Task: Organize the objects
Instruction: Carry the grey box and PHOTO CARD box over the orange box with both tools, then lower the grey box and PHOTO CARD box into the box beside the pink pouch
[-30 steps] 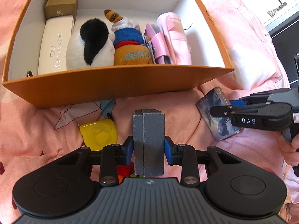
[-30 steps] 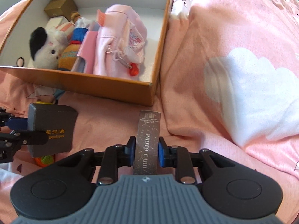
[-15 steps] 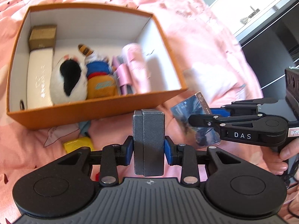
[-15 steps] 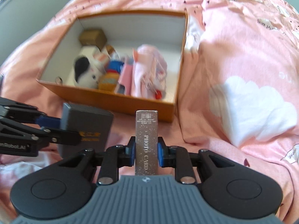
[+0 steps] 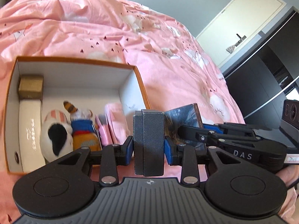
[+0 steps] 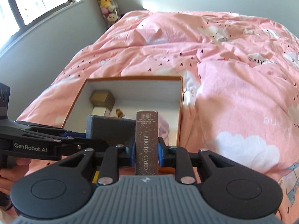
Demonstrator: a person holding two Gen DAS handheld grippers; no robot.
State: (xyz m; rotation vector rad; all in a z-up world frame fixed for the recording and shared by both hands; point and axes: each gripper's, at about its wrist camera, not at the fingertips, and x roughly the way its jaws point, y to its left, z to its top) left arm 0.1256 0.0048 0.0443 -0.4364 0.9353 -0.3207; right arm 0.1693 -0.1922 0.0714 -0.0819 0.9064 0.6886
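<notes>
My left gripper (image 5: 149, 147) is shut on a dark grey textured box (image 5: 149, 141), held upright above the bed. My right gripper (image 6: 146, 150) is shut on a brown photo card box (image 6: 146, 141), also upright. The two sit side by side: the photo card box (image 5: 184, 119) shows just right of the grey box, and the grey box (image 6: 110, 128) shows just left of the card box. Beyond them lies the open orange box (image 5: 142, 85), also in the right wrist view (image 6: 180, 110), holding a white case (image 5: 30, 130), a black-and-white plush (image 5: 55, 138), a small doll (image 5: 82, 128) and pink items (image 5: 114, 125).
A gold box (image 5: 30, 89) sits in the orange box's far left corner. The pink patterned duvet (image 6: 233, 85) covers the bed all around. A window (image 6: 28, 0) and stacked plush toys (image 6: 107, 1) are at the far wall. A door (image 5: 241, 24) and dark cabinet (image 5: 261, 78) stand to the right.
Both grippers have risen and pulled back from the orange box, each still holding its item. The two held boxes have come closer together. The view now takes in the room.
</notes>
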